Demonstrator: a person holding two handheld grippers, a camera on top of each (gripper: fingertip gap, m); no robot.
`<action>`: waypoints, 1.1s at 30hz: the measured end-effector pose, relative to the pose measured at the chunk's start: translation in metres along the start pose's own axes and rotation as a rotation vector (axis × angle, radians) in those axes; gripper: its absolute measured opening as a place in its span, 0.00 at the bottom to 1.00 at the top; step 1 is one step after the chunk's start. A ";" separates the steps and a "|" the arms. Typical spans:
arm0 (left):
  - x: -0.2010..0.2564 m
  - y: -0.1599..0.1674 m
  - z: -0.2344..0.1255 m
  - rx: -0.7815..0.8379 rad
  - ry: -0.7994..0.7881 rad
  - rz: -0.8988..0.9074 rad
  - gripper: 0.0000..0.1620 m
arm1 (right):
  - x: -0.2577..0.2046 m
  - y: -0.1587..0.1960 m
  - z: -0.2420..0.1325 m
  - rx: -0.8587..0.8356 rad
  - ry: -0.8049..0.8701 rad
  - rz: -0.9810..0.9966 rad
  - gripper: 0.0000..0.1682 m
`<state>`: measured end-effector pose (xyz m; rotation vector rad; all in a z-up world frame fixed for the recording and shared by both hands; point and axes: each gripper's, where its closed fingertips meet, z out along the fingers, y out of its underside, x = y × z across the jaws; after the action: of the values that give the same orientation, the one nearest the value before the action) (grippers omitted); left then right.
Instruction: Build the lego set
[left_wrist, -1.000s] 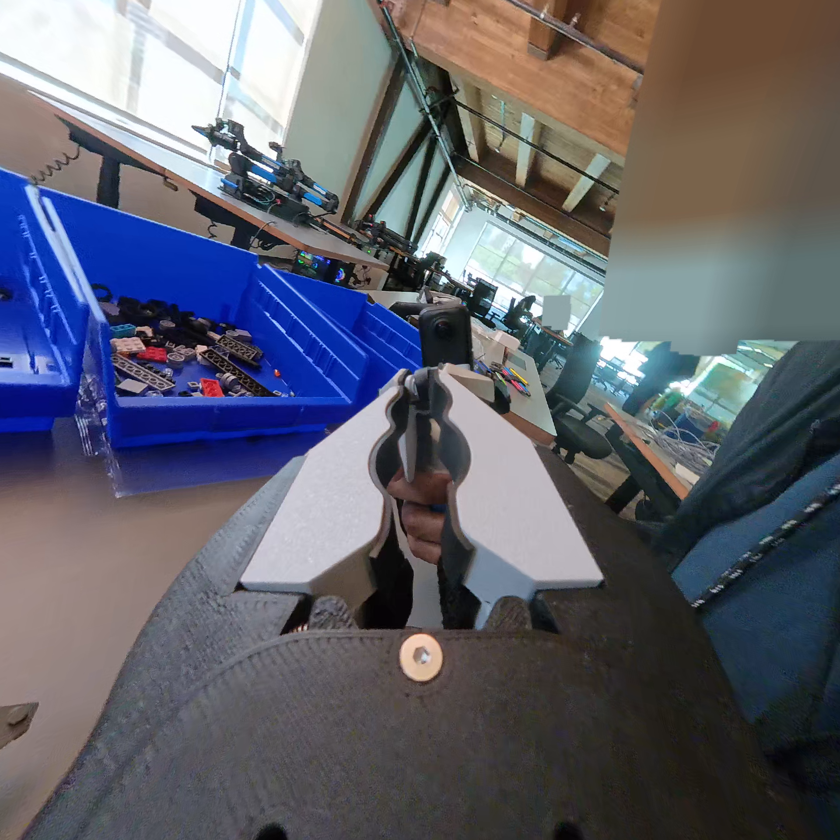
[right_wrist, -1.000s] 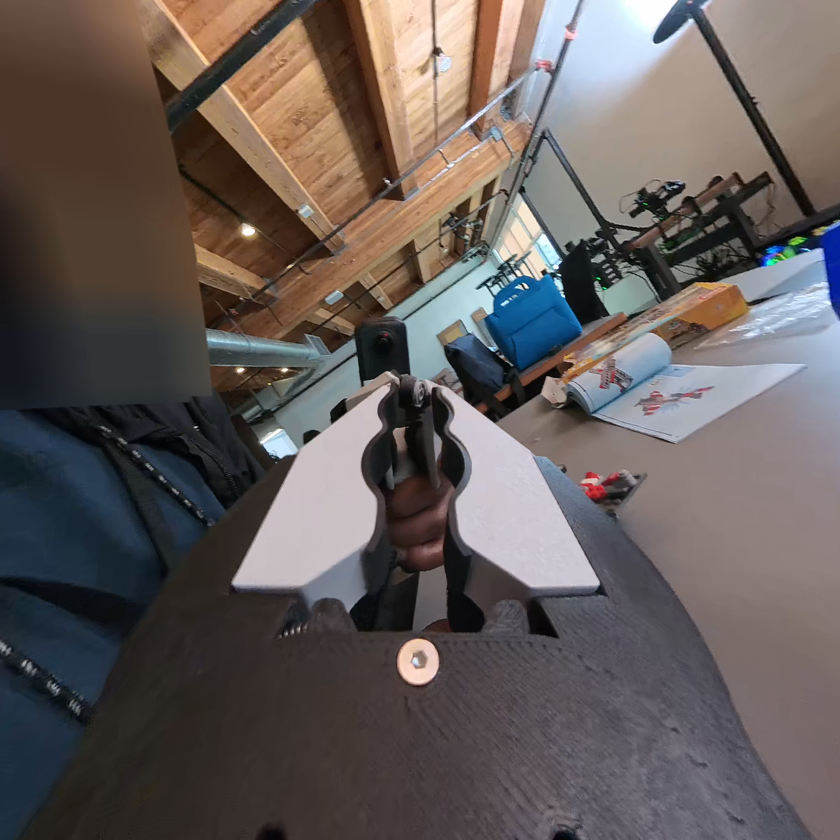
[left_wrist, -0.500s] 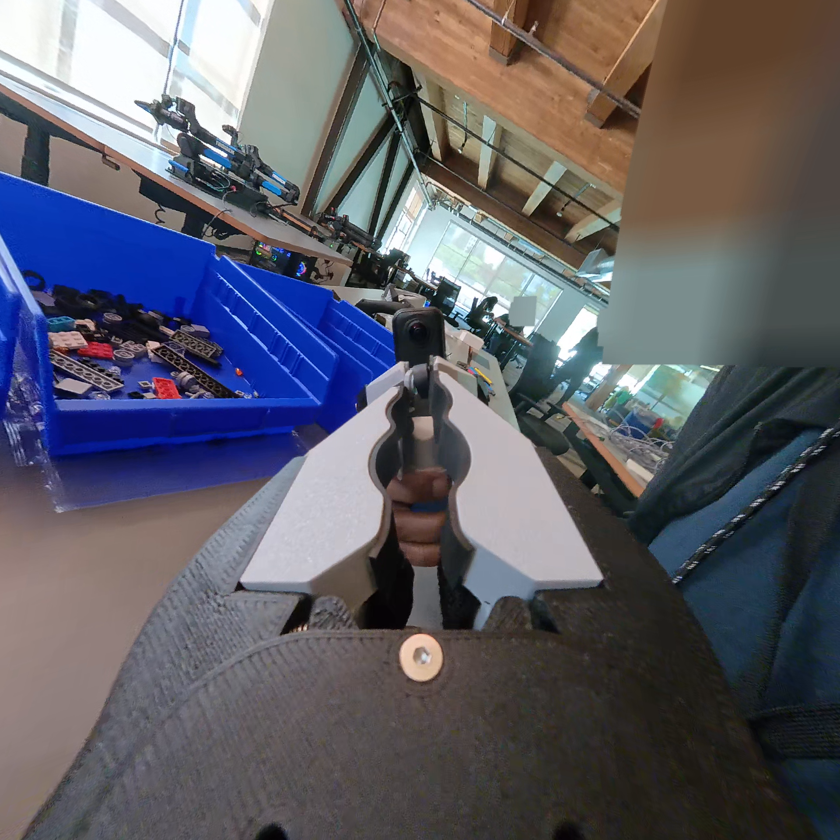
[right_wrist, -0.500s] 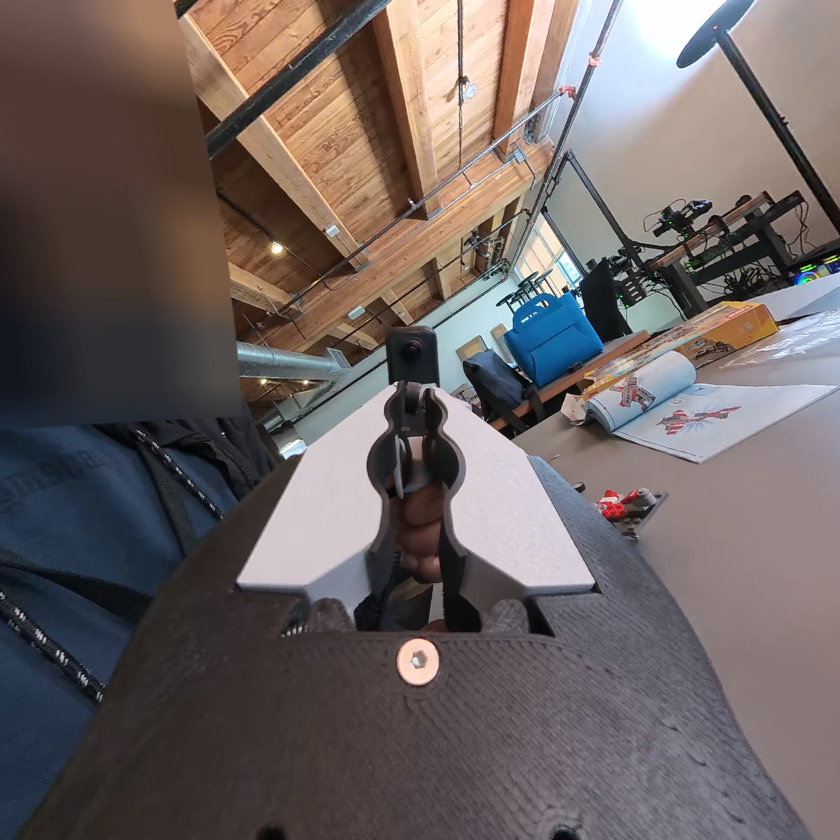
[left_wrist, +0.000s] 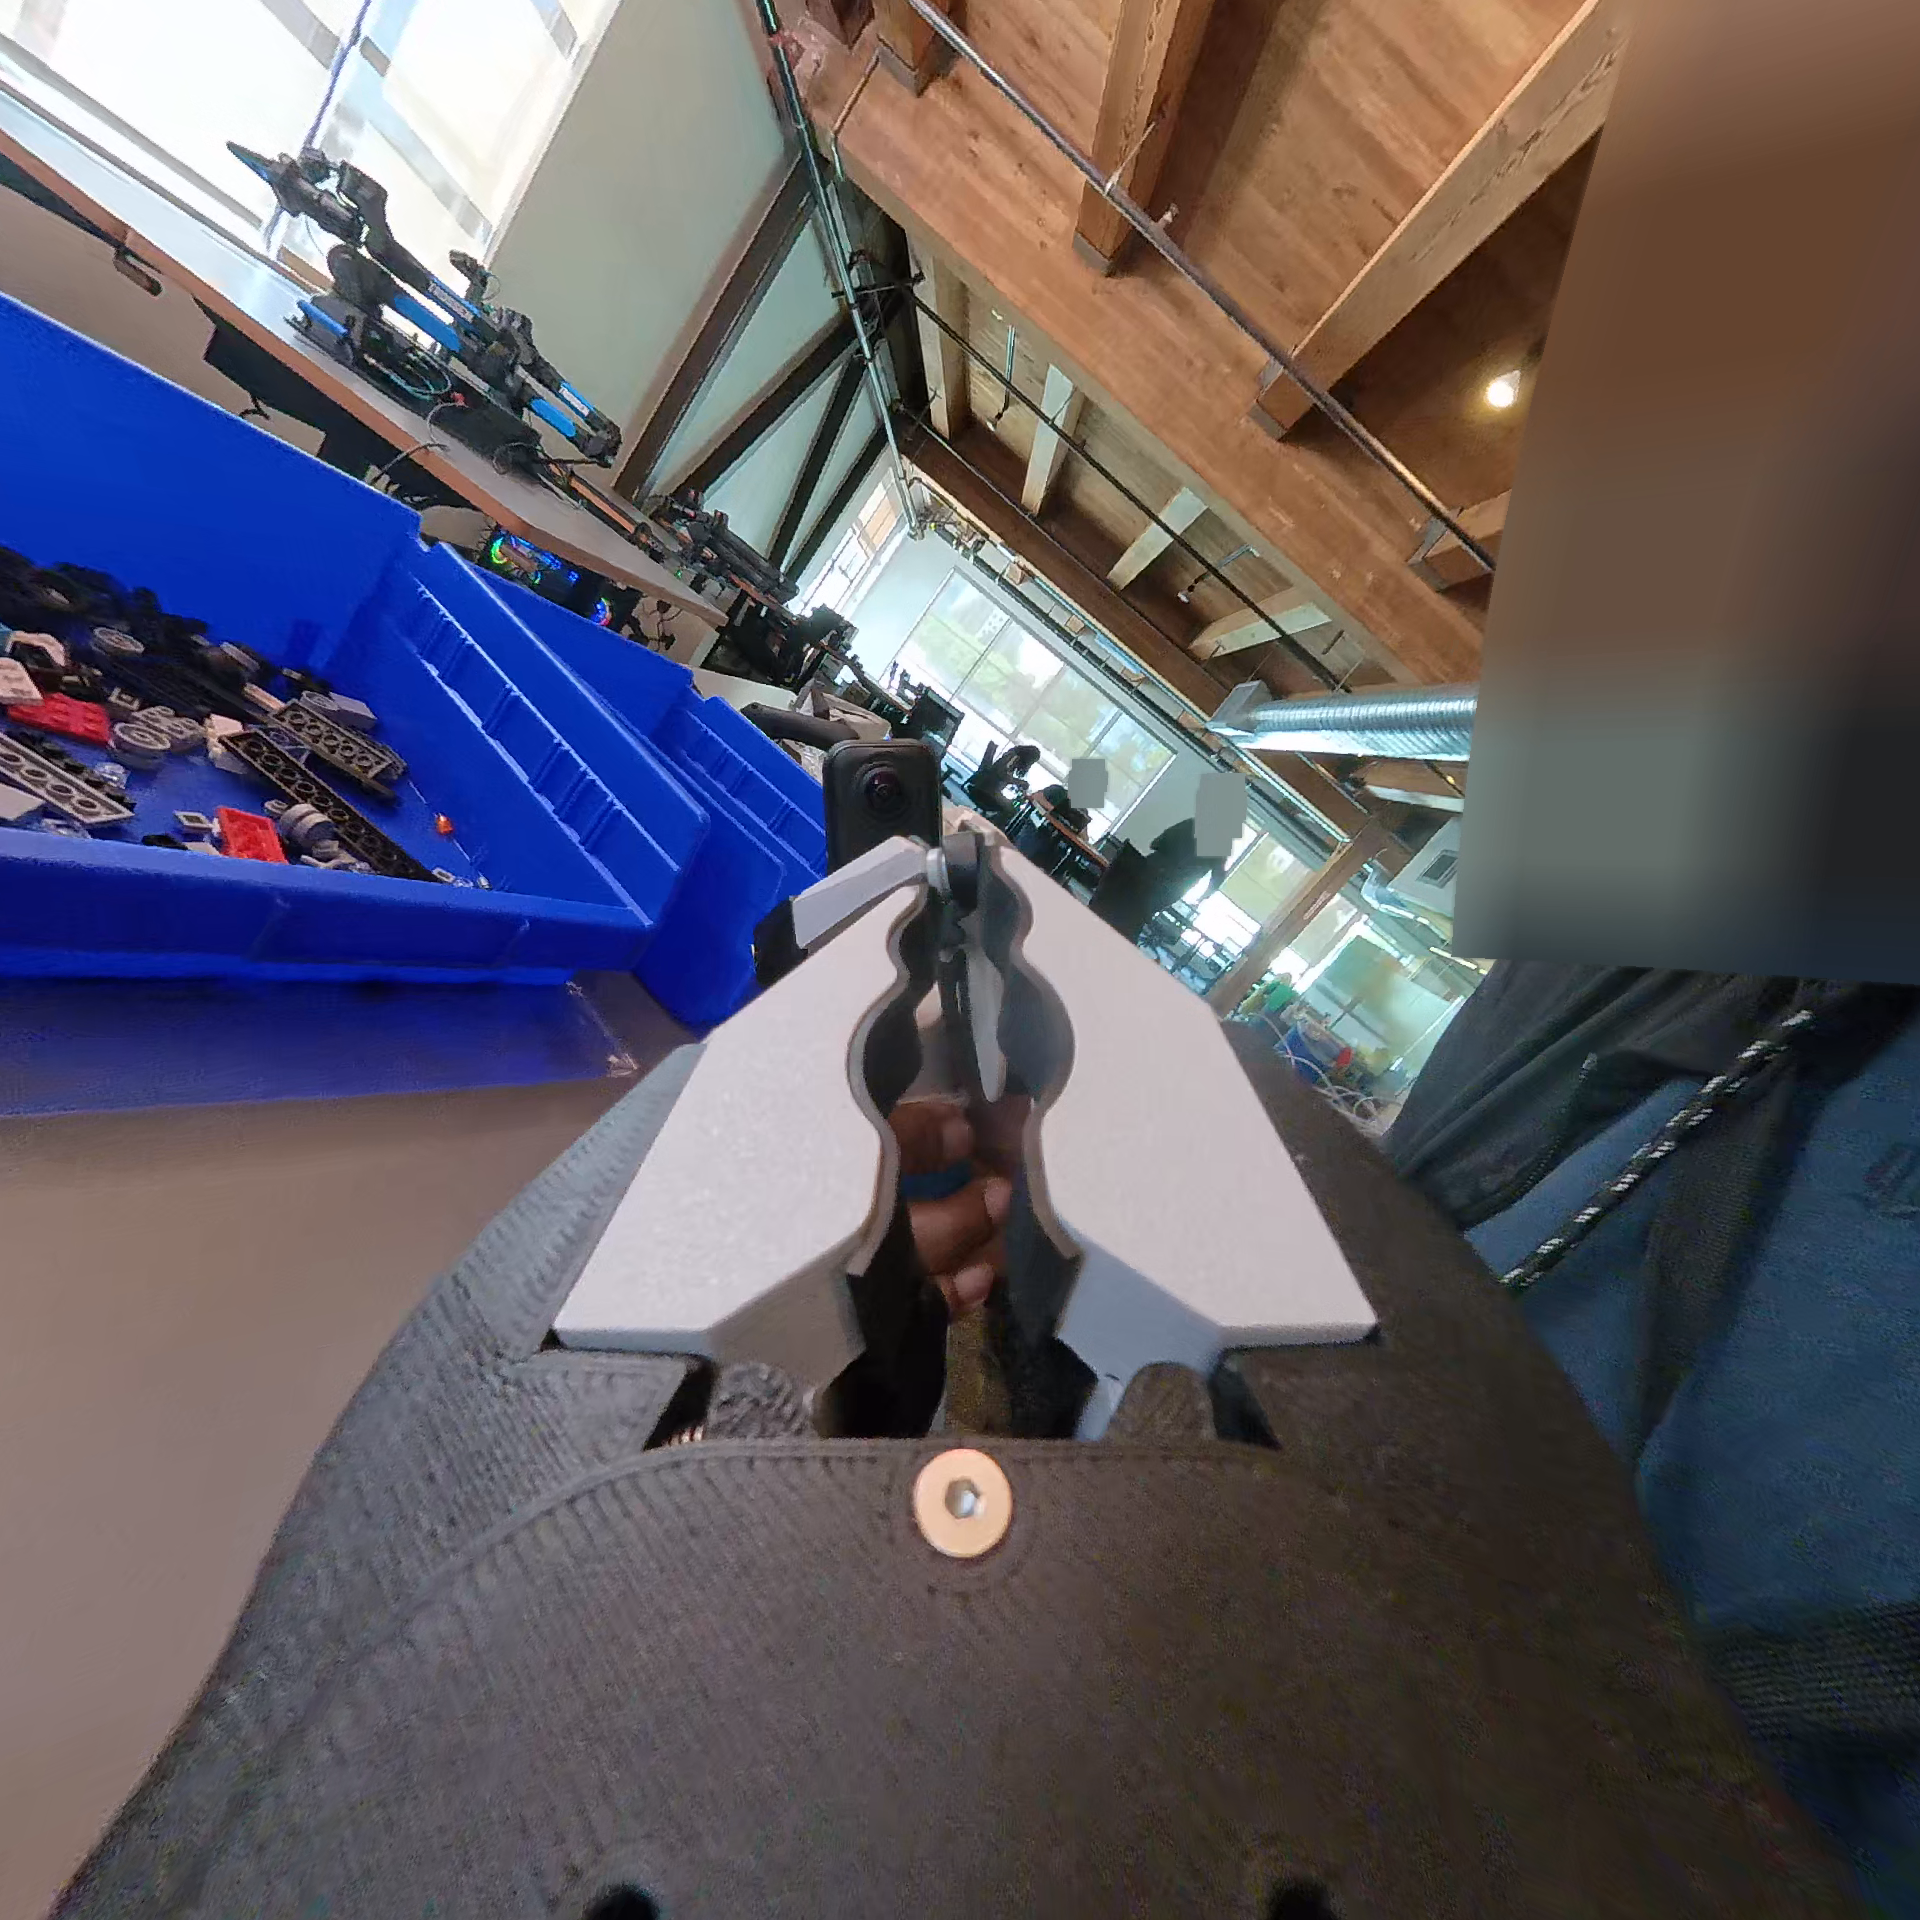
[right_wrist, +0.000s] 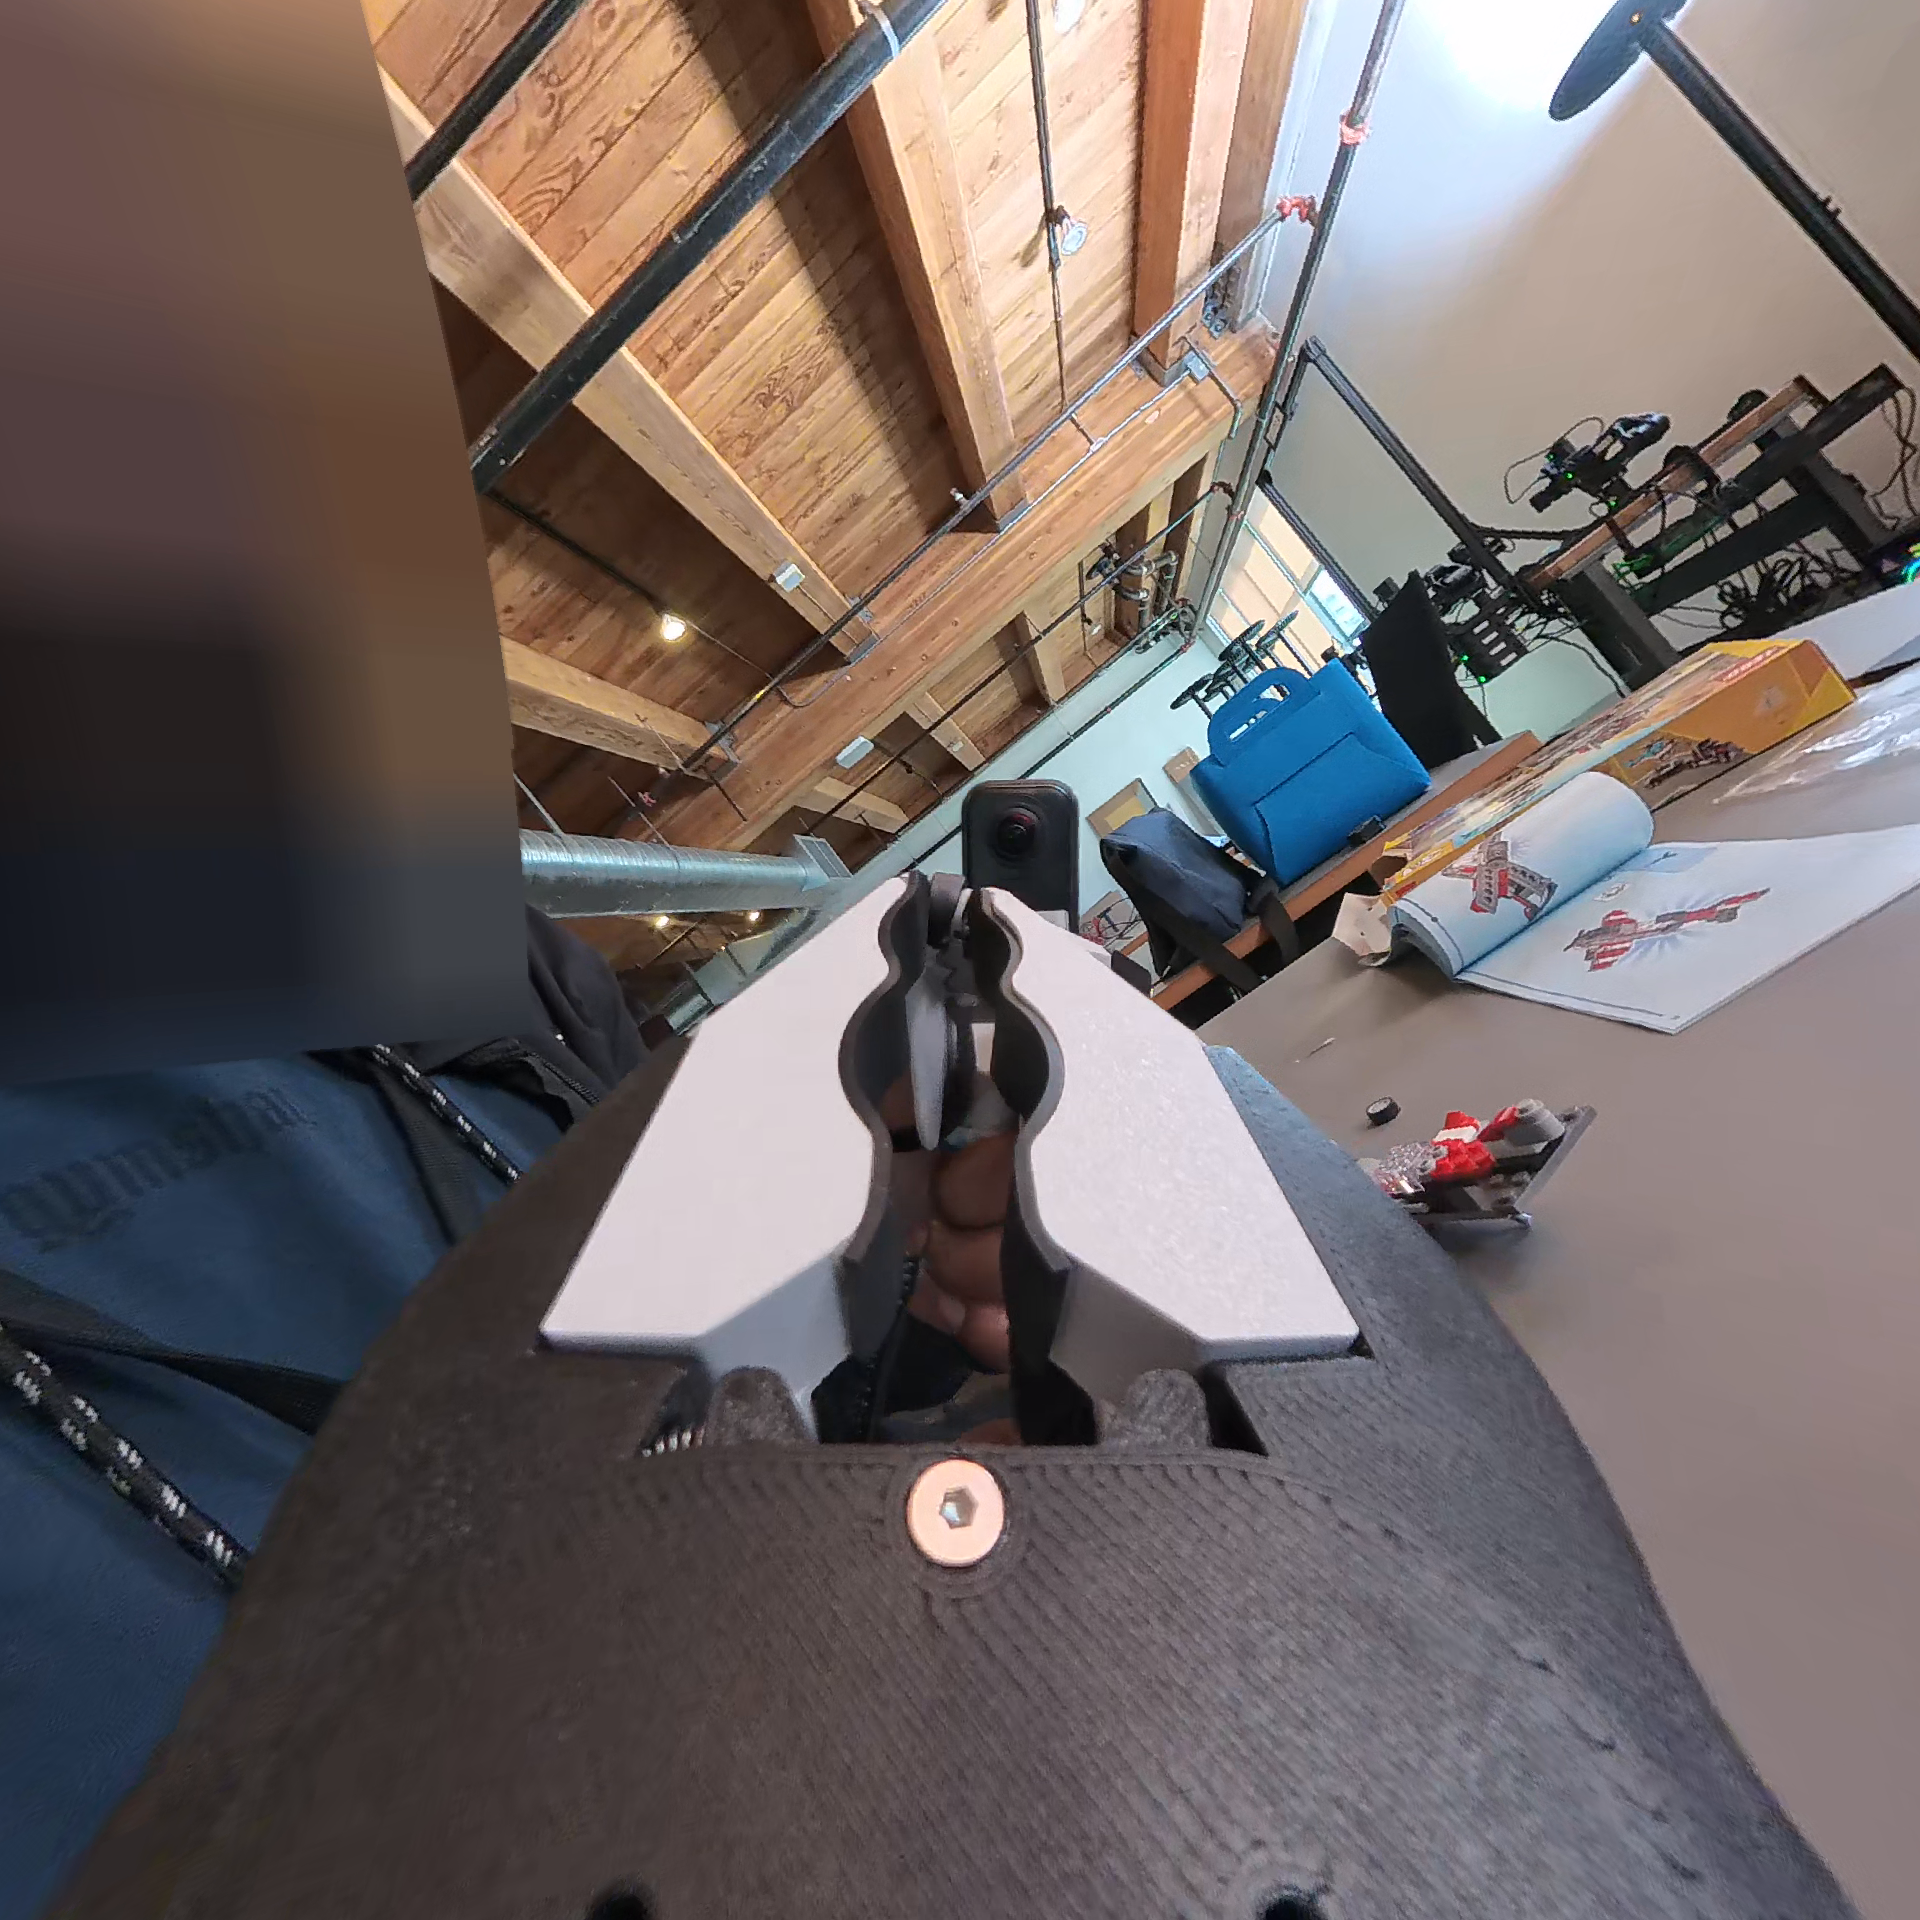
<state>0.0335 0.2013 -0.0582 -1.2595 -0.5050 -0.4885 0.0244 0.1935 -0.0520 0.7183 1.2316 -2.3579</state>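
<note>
My left gripper (left_wrist: 958, 883) and my right gripper (right_wrist: 951, 920) are raised above the table and meet tip to tip, each pointing at the other. Each has its jaws closed on a small grey and black lego piece (left_wrist: 951, 864), which also shows in the right wrist view (right_wrist: 948, 914). Where the parts join is hidden between the tips. Behind each tip I see the other gripper's camera (left_wrist: 883, 800) and the hand holding it (left_wrist: 951, 1205). A partly built red and grey lego model (right_wrist: 1475, 1153) lies on the table to the right.
A blue bin (left_wrist: 312, 920) with several loose lego pieces (left_wrist: 312, 743) stands at the left, a second blue bin (left_wrist: 748, 769) behind it. An open instruction booklet (right_wrist: 1621, 914), a yellow box (right_wrist: 1714, 707) and a small black round piece (right_wrist: 1382, 1110) lie on the grey table (right_wrist: 1714, 1299). Only a small space, under 4 cm, lies between the two pairs of fingers.
Both grippers stayed tip to tip and shut while tilting and turning. The bins slid left in the left view. The model and booklet came further into the right view.
</note>
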 end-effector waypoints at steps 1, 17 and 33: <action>-0.001 0.000 0.000 0.003 0.000 -0.012 0.05 | 0.001 0.000 0.000 -0.001 0.003 0.002 0.04; 0.008 0.014 -0.014 -0.209 -0.081 0.341 0.03 | -0.010 0.024 0.004 -0.250 0.052 -0.149 0.06; 0.023 0.004 -0.023 -0.085 -0.064 0.205 0.03 | -0.023 0.025 0.018 -0.165 -0.030 -0.045 0.05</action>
<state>0.0564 0.1789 -0.0527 -1.3950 -0.4069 -0.2995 0.0517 0.1672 -0.0447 0.6052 1.4227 -2.2602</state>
